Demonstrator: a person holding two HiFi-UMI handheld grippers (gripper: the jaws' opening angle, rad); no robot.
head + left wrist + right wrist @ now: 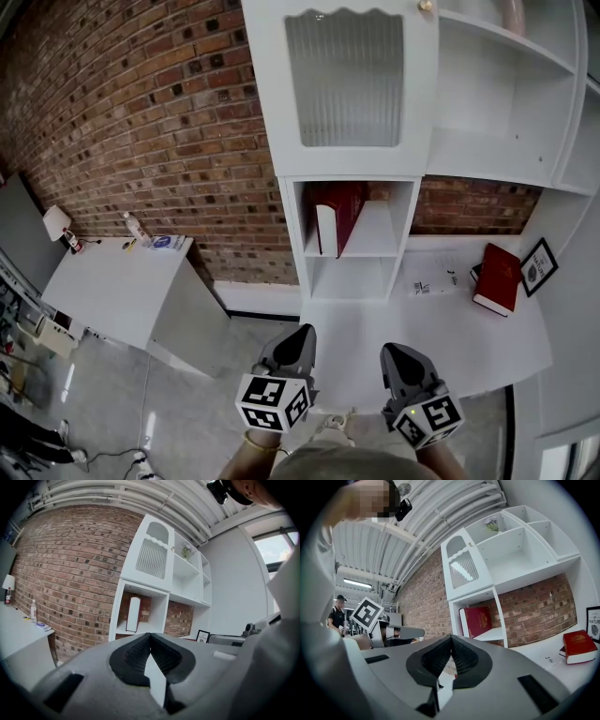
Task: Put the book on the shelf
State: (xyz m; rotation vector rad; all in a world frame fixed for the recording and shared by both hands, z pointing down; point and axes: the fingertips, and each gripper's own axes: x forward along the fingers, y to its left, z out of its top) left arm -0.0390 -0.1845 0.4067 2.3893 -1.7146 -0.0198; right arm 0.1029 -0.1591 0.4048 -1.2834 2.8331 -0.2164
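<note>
Brick wall behind a white shelf unit, both grippers closed and empty in front of it.
White counter runs beneath the shelf unit and out to the right. A red book lies flat at the counter's right end, just beside a framed picture propped there, with a printed sheet near its other side. A shelved book, also red, stands in the upper cubby of the shelf unit. Low in the head view, the left gripper and right gripper sit side by side before the counter's edge, each with jaws pressed together on nothing, well apart from the red book.
</note>
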